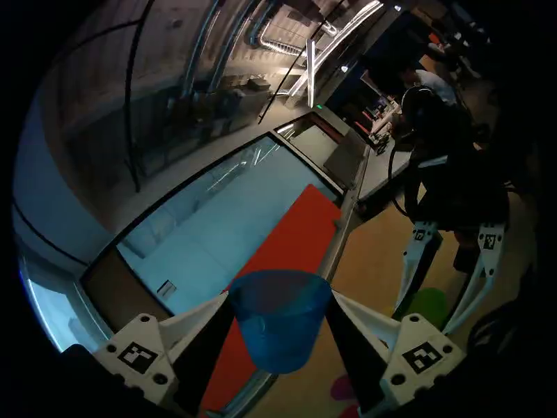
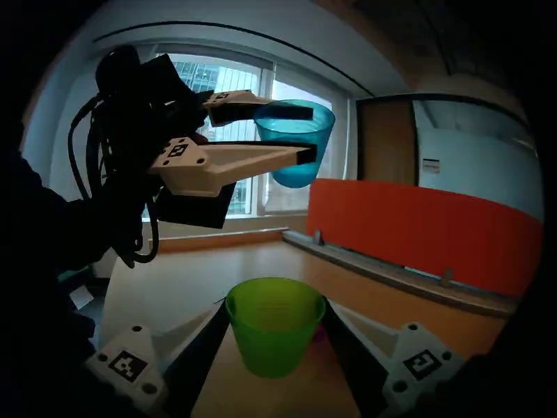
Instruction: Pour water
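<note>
My left gripper (image 1: 278,306) is clamped on the blue cup (image 1: 280,320), one finger pressing each side of its wall just under the rim; seen from the right gripper view, that cup hangs high in the air in front of the window (image 2: 230,76), its mouth facing up and close to level. My right gripper (image 2: 275,313) grips the green cup (image 2: 273,326) the same way, both fingers against its sides, mouth up, low over the wooden desk (image 2: 209,272) (I cannot tell whether its base touches the wood). The blue cup is above the green one and farther from my right camera, the two well apart. I cannot tell whether either cup holds water; both are translucent and nothing shows inside. An orange partition (image 2: 432,223) runs along the far edge of the desk; black cables hang behind my left gripper.
</note>
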`<state>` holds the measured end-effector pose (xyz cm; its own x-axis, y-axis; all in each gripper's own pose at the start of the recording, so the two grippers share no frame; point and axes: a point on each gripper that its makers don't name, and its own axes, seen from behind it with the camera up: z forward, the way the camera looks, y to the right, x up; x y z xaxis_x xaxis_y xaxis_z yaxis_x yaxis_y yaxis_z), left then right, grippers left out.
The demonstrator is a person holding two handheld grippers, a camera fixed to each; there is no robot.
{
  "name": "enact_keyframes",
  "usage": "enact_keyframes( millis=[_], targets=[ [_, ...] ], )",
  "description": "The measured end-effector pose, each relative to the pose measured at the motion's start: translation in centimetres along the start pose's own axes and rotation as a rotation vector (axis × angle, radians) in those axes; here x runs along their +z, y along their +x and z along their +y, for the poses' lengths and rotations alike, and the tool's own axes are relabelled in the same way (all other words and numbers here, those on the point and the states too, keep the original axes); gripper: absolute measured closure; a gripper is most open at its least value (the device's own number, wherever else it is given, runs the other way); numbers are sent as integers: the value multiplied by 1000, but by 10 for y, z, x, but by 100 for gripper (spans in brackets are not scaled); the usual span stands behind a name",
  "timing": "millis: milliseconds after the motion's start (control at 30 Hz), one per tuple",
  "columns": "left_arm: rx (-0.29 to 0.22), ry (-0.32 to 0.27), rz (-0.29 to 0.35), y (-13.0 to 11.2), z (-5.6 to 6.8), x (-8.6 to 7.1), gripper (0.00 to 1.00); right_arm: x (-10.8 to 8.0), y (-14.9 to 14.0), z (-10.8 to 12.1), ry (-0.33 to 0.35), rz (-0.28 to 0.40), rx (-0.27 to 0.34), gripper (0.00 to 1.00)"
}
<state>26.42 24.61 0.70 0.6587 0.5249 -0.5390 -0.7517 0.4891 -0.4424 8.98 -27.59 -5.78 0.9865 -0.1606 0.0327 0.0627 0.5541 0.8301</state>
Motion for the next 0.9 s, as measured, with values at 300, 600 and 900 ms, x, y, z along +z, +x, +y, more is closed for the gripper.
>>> enact_keyframes(
  millis=[300,600,900],
  targets=[
    [55,5,-1,1,-1,2,14,2,1,0,2,-2,-3,8],
    [91,8,3,5,-3,3,14,1,2,0,3,2,-5,8],
    [142,5,7,11,-1,3,14,0,2,0,0,4,-4,8]
  ],
)
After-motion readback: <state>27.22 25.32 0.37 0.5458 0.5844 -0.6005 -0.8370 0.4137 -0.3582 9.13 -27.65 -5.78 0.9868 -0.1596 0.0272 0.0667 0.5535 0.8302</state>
